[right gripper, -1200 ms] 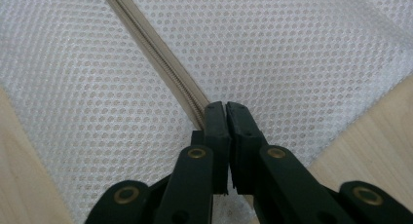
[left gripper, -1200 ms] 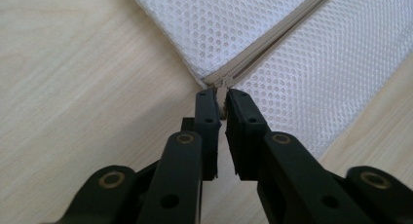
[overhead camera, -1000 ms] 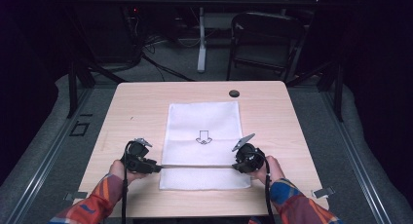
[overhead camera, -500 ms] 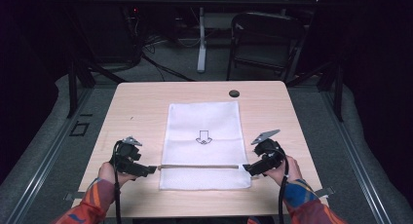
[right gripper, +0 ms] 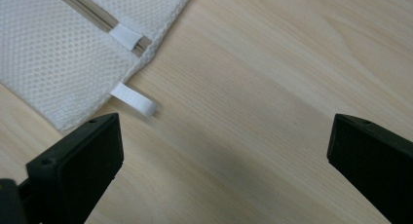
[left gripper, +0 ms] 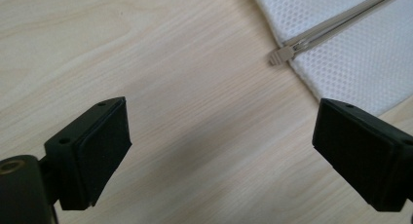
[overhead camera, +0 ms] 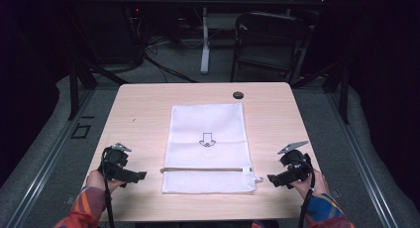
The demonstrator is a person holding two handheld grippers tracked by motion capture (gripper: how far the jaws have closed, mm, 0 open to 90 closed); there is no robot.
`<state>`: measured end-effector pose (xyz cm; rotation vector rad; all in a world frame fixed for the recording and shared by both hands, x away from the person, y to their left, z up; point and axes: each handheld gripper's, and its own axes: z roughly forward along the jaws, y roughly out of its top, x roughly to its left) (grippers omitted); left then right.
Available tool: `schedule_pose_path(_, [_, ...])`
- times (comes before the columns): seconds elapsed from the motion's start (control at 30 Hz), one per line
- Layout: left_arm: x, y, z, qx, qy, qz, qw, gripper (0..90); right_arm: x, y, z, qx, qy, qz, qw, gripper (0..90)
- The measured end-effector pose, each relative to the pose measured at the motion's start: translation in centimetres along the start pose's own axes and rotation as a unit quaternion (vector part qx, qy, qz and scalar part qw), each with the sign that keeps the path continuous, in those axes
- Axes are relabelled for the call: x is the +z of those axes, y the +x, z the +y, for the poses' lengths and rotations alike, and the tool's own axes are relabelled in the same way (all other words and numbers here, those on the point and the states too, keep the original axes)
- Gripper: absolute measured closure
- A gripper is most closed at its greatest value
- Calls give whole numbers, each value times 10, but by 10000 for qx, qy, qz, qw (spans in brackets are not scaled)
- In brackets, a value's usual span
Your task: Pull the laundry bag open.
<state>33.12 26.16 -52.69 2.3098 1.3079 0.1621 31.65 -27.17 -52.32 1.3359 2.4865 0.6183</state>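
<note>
On the table: a flat white mesh laundry bag (overhead camera: 208,146) lies in the middle of the light wooden table (overhead camera: 143,114), its long side running near to far — a small black arrow print (overhead camera: 206,139) sits at its centre.
Zipper: the beige zipper (overhead camera: 205,169) crosses the bag from left to right close to its near edge; in the left gripper view its end (left gripper: 280,57) pokes just past the bag's edge onto bare wood.
Tabs: in the right gripper view a small white fabric loop (right gripper: 134,100) sticks out from the bag's corner, and a white tab (right gripper: 125,36) lies across the zipper by the bag's right edge.
Your left gripper (overhead camera: 141,176): it sits left of the bag, near the front edge, pointing right toward the zipper. Its jaws have just been opening and now stand wide, with bare wood between them — they touch nothing.
Your right gripper (overhead camera: 271,179): it sits right of the bag, apart from its corner, pointing left. Its jaws have just been opening too and stand wide, holding nothing.
Far side: a small dark round disc (overhead camera: 238,94) rests on the table near its far edge, well apart from the bag.
</note>
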Motion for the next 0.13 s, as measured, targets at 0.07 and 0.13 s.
schedule_pose_path(0.07, [3, 1, 1, 23, 50, -18, 10000, 53, 3, -1, 0, -90, 71, -10, 9999, 0])
schedule_pose_path(0.13, [6, 1, 2, 74, 145, 2, 9999, 48, 8, 0, 0, -71, 83, 1, 9999, 0])
